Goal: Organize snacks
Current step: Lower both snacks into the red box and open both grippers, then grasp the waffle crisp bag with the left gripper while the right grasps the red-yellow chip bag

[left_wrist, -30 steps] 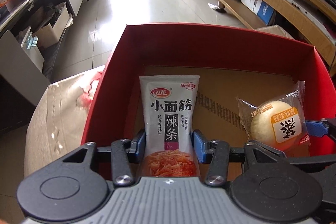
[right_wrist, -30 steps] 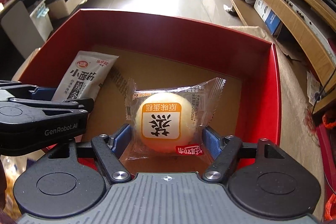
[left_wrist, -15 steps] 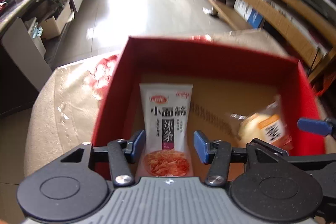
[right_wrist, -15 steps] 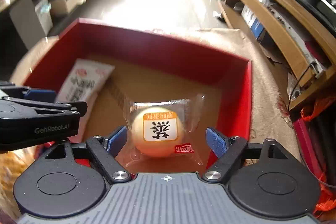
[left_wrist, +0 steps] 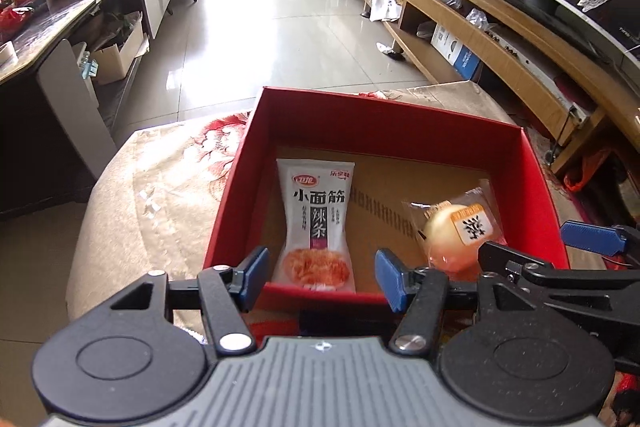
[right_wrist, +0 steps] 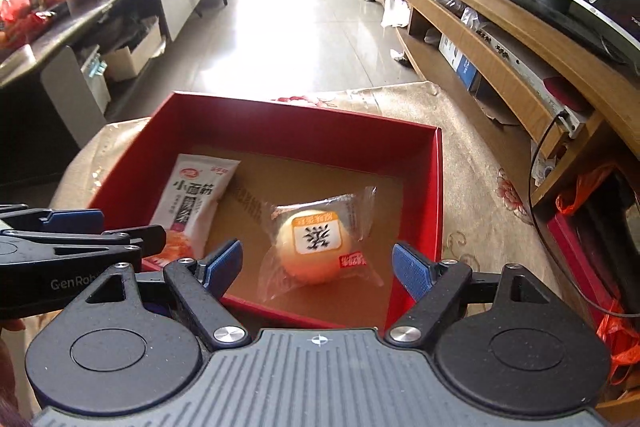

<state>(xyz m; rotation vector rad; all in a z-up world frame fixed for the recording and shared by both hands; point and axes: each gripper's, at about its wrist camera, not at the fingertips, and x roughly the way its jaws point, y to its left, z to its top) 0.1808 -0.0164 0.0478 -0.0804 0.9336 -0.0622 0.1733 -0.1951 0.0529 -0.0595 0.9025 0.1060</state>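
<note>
both grippers are backing off since a second ago; left gripper (left_wrist: 318, 277) and right gripper (right_wrist: 318, 265) jaws are gaping, empty. spicy strip packet (left_wrist: 316, 223) and wrapped cake (right_wrist: 318, 245) are lying in the red box (right_wrist: 434, 187). keep retreating level, clearing the near wall.

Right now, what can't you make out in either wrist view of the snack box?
- Left wrist: the bun pack's near end, hidden behind the right claw's arm.
- Right wrist: the spicy strip pouch's lower end, hidden behind the left claw's arm.
- Both views: the red box's near wall outside, hidden by the claw bodies.
- Small print on both packs: too small.
</note>
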